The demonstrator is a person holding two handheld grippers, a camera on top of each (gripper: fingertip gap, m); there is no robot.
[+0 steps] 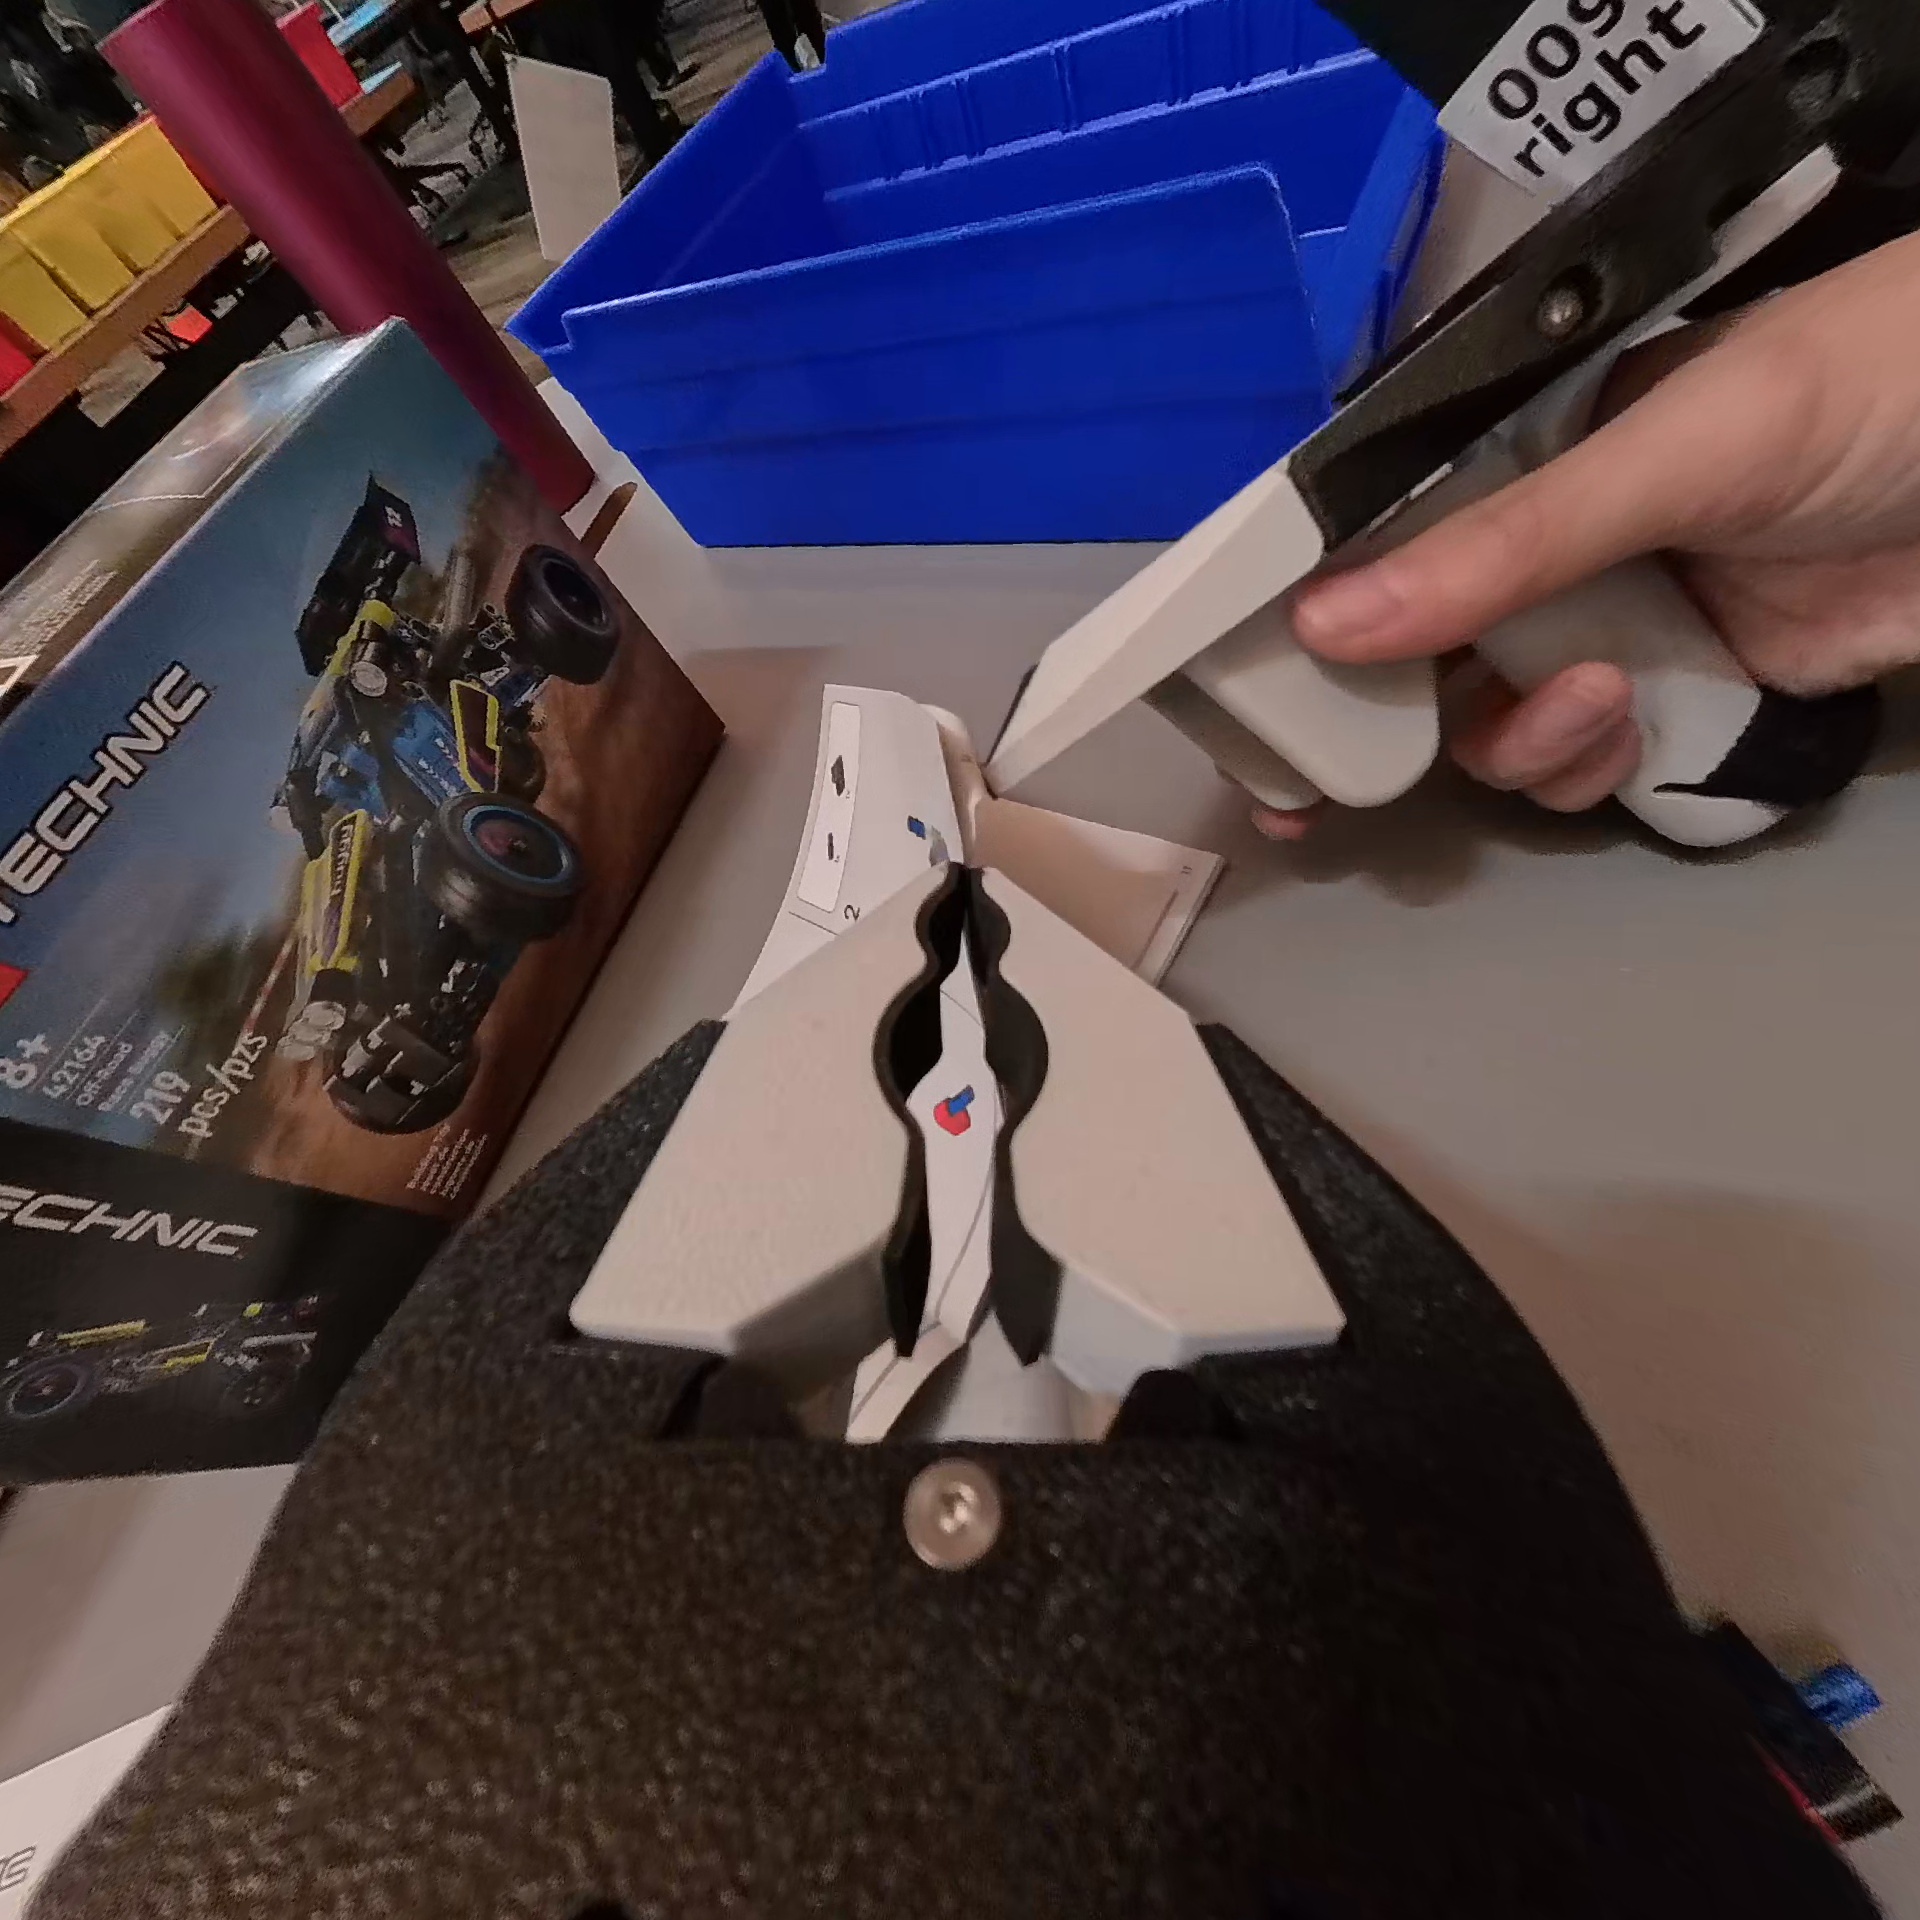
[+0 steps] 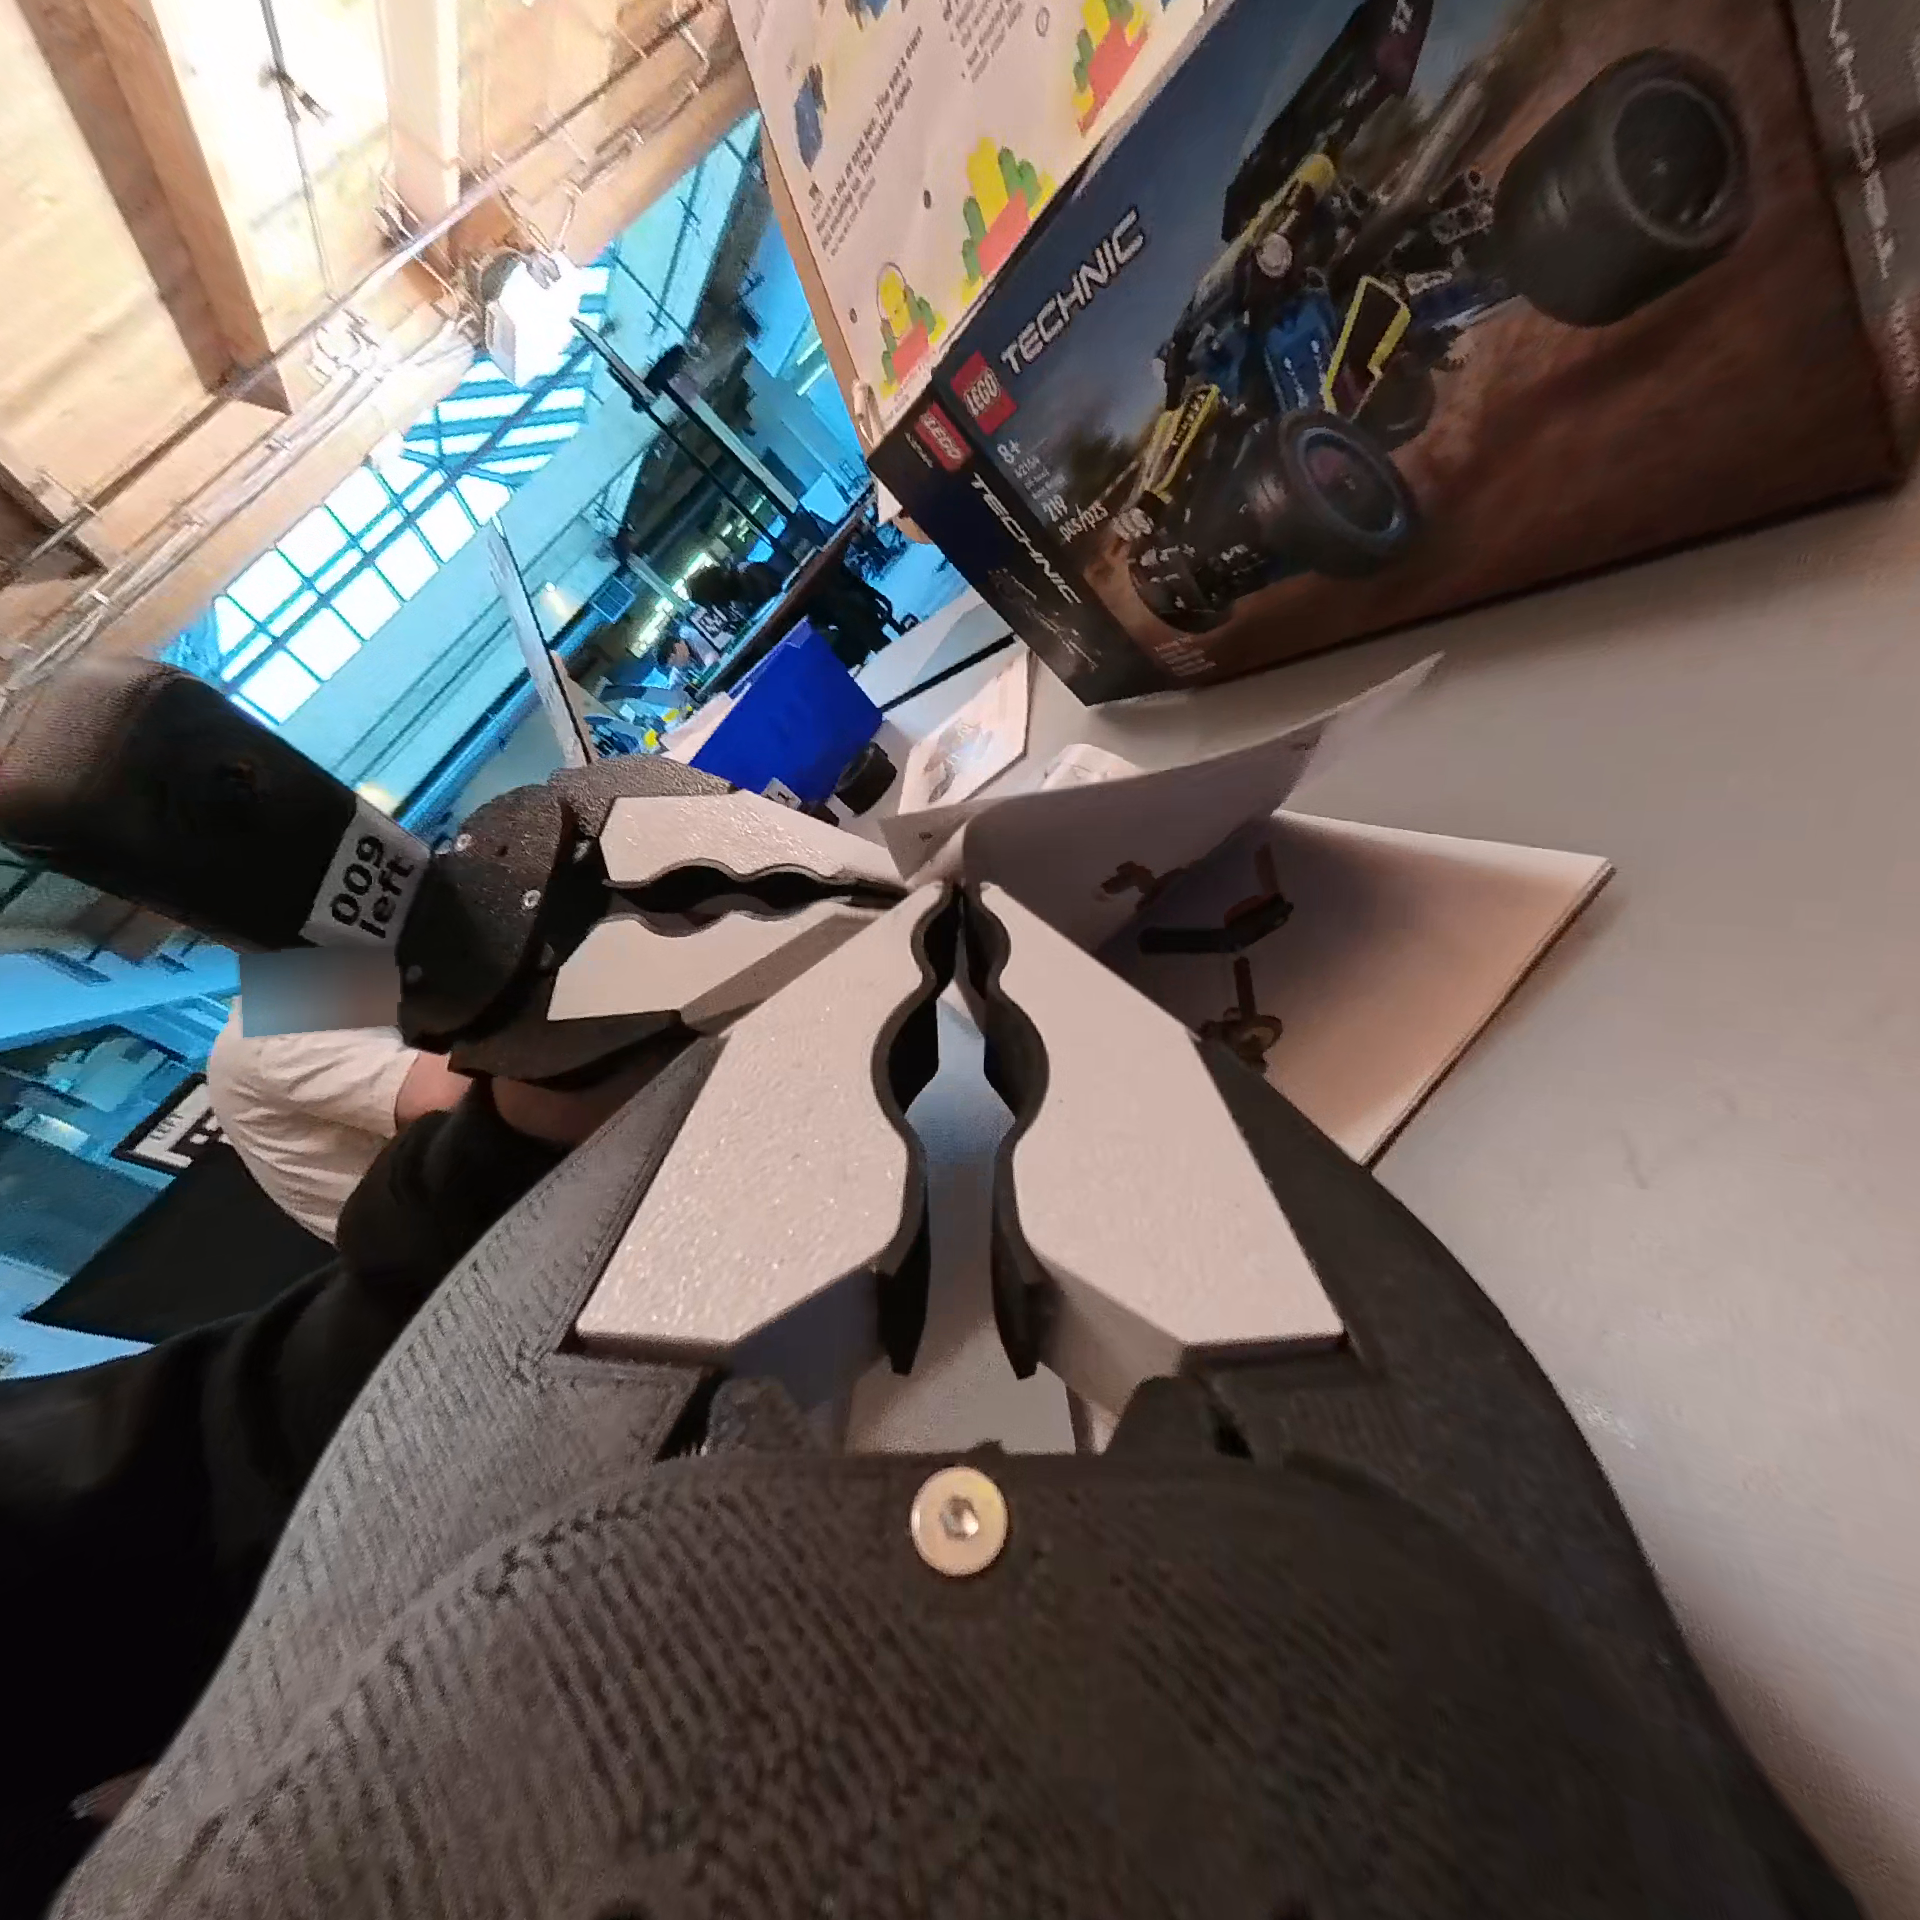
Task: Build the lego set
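Much of the thin white instruction booklet was hidden from where I stood: the left gripper, grey-fingered on a black textured body, covered its near half, and only a curled page with small part drawings and a strip of paper between the fingers showed. That claw was clenched on a lifted page of the booklet, its tips pressed together with the sheet running between them. In the right wrist view the same booklet lay on the grey tabletop, one page raised above the rest.

The right gripper had its tips closed together at the page's edge; whether paper was actually pinched there I could not tell, since the tips blocked the spot. From the other side, the right gripper touched the curled page's far edge, and a bare hand squeezed its handle.

The cardboard set box with a printed buggy stood just left of the booklet, cut off at the frame edge. It and both grippers' white stickers carried writing, which I leave unquoted. Behind sat a blue plastic divided bin, its inside partly out of sight, and a maroon cylinder beside it.
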